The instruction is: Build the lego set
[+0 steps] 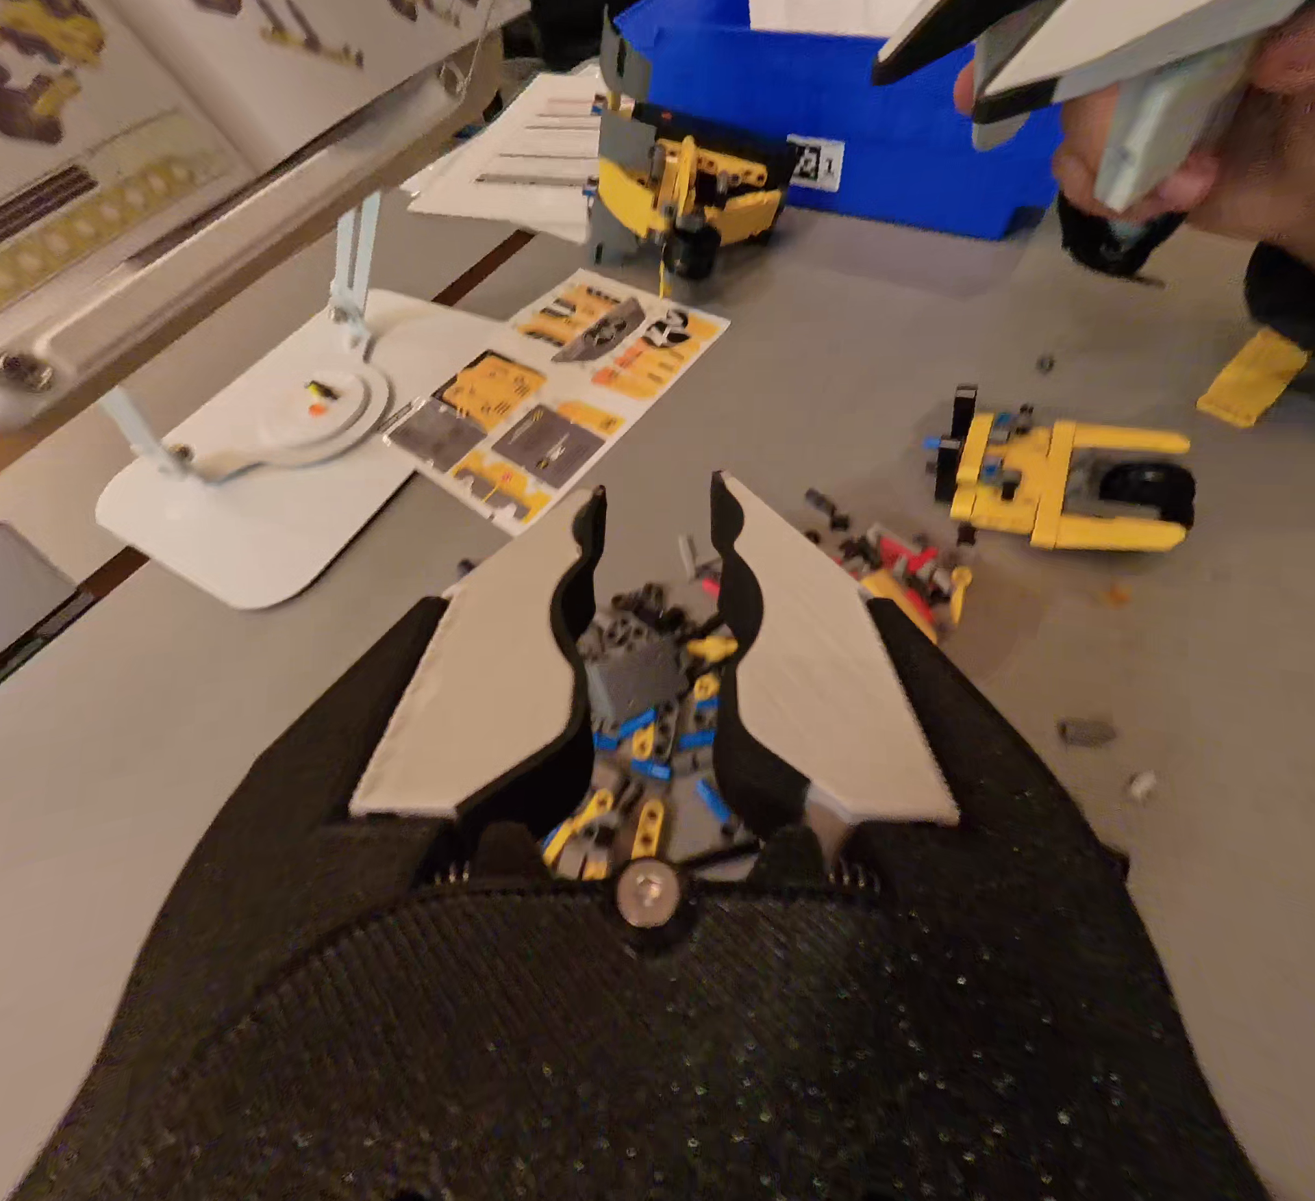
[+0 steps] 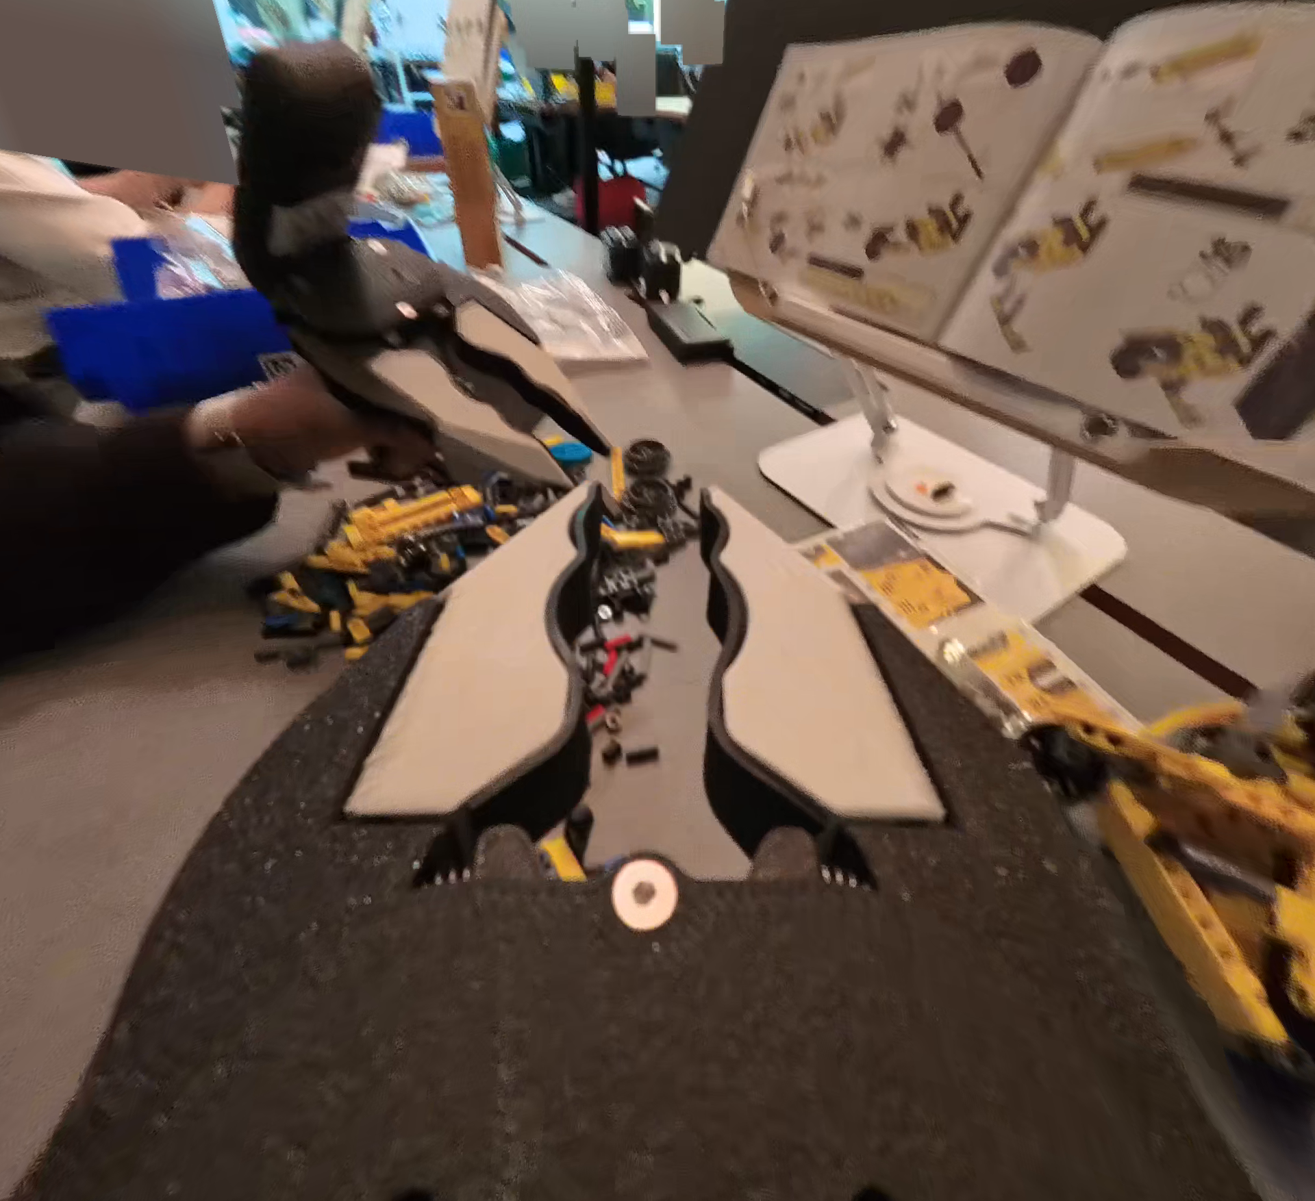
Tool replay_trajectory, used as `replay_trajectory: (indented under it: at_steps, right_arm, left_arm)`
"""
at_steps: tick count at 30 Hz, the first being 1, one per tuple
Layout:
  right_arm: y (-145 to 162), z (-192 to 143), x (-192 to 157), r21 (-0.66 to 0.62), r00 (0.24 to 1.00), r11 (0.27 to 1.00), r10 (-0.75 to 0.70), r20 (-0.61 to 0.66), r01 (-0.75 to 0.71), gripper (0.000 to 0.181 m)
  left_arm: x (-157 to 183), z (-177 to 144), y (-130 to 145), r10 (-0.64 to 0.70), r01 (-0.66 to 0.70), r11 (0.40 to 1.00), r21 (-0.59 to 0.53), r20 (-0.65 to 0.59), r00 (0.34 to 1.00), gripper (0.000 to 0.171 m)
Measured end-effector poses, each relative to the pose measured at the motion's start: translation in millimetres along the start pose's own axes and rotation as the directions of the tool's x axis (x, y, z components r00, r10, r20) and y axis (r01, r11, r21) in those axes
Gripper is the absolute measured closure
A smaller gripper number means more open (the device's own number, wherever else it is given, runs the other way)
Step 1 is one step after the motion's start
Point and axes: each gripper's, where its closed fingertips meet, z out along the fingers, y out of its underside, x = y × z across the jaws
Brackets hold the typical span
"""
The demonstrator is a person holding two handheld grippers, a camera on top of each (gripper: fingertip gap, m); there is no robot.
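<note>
My left gripper (image 1: 658, 487) is open and empty, held just above a heap of small grey, blue, yellow and black building parts (image 1: 644, 704) on the grey table. It also shows in the right wrist view (image 2: 587, 459), held by a hand over a yellow and black parts pile (image 2: 384, 548). My right gripper (image 2: 649, 491) is open and empty above scattered small black and red parts (image 2: 615, 655). In the left wrist view it (image 1: 932, 89) is raised at the top right, held in a hand. A part-built yellow model (image 1: 1060, 484) lies to the right of the left gripper.
An open instruction book (image 2: 1032, 206) rests on a stand with a white base (image 1: 249, 462). A sticker sheet (image 1: 569, 398) lies beside it. A second yellow model (image 1: 683, 192) stands before a blue bin (image 1: 854, 100). Black tyres (image 2: 647, 455) and a yellow panel (image 1: 1252, 377) lie loose. The tips of one gripper are about 11 cm away from the tips of the other. My right tips are roughly 15 cm from the part-built yellow model (image 1: 1060, 484).
</note>
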Motion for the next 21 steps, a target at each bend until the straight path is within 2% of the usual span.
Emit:
replay_trajectory:
  at_steps: [3, 6, 10, 13, 16, 18, 21]
  right_arm:
    - [8, -11, 14, -0.001, 0.997, 0.998, 0.069, -0.027, -0.069, 0.155]
    - [15, -21, 25, 0.007, 0.984, 0.984, 0.177, 0.009, -0.177, 0.155]
    - [44, -34, 38, -0.091, 0.962, 0.961, 0.266, 0.062, -0.260, 0.152]
    - [78, -42, 46, -0.212, 0.975, 0.957, 0.215, 0.055, -0.199, 0.153]
    - [103, -45, 39, -0.305, 0.984, 0.944, 0.158, 0.087, -0.124, 0.153]
    - [121, -43, 41, -0.363, 0.992, 0.927, 0.115, 0.050, -0.090, 0.152]
    - [143, -40, 58, -0.453, 0.996, 0.888, 0.052, -0.065, -0.076, 0.145]
  left_arm:
    - [-12, -26, 18, -0.001, 0.001, 1.000, -0.014, -0.017, 1.000, 0.145]
    - [-30, -47, 36, 0.000, 0.000, 1.000, -0.011, -0.004, 1.000, 0.145]
    - [-53, -61, 54, -0.066, 0.067, 0.998, -0.014, 0.022, 0.998, 0.145]
    - [-61, -67, 57, -0.106, 0.106, 0.994, -0.002, 0.030, 0.994, 0.140]
    - [-55, -67, 56, -0.112, 0.112, 0.994, 0.006, -0.001, 0.994, 0.139]
    - [-48, -63, 57, -0.111, 0.111, 0.994, -0.008, -0.031, 0.993, 0.139]
    - [-48, -59, 64, -0.081, 0.081, 0.995, -0.057, -0.005, 0.997, 0.140]
